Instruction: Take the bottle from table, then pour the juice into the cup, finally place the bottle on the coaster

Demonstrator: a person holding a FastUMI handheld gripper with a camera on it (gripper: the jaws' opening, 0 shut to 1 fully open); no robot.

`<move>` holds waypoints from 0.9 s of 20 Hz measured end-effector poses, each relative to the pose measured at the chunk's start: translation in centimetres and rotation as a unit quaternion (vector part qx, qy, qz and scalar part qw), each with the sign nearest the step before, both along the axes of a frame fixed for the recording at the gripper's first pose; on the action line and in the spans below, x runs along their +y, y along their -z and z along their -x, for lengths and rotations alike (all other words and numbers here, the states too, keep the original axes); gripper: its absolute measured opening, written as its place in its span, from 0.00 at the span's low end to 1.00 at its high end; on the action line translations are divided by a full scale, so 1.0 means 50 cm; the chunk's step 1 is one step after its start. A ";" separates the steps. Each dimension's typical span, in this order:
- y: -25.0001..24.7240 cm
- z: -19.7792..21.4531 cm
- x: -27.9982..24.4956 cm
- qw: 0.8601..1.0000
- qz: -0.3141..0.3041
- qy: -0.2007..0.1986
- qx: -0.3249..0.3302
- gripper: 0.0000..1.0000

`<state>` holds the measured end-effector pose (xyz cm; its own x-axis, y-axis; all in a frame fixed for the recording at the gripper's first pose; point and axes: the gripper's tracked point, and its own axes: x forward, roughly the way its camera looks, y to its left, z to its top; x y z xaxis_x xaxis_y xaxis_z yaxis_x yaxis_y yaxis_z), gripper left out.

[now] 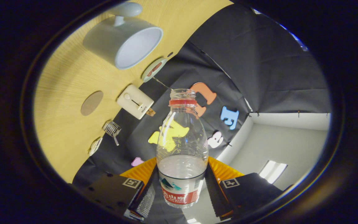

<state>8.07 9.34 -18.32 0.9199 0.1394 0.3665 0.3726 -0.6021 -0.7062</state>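
Clearly the gripper [181, 183] was clamped on the bottle [182, 149], both fingers pressing its labelled lower body. Uncapped and part full, the bottle sat between them, the whole view tilted. Beyond and to the left, on the table [64, 81], lay the cup [126, 42], with the round coaster [91, 103] near it.

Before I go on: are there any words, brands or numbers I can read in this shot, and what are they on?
Label on the bottle, which the gripper is shut on: print too warped and small to quote.
White box on the table: a small dark word, too small to read.
Round disc beside the cup: reddish print, blurred.
Nothing reads clearly.
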 end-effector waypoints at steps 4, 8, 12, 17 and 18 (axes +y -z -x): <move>0.000 0.000 0.001 1.000 0.004 -0.002 -0.001 0.79; 0.002 -0.003 -0.001 1.000 0.001 -0.001 0.003 0.79; 0.012 -0.012 -0.018 0.999 -0.039 -0.003 0.018 0.79; -0.002 -0.017 -0.031 0.985 -0.170 -0.004 0.043 0.80; -0.005 -0.016 -0.032 0.981 -0.190 -0.007 0.043 0.79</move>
<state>8.87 7.73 -18.06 0.9489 0.0201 0.3151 0.3075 -0.2847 -0.9080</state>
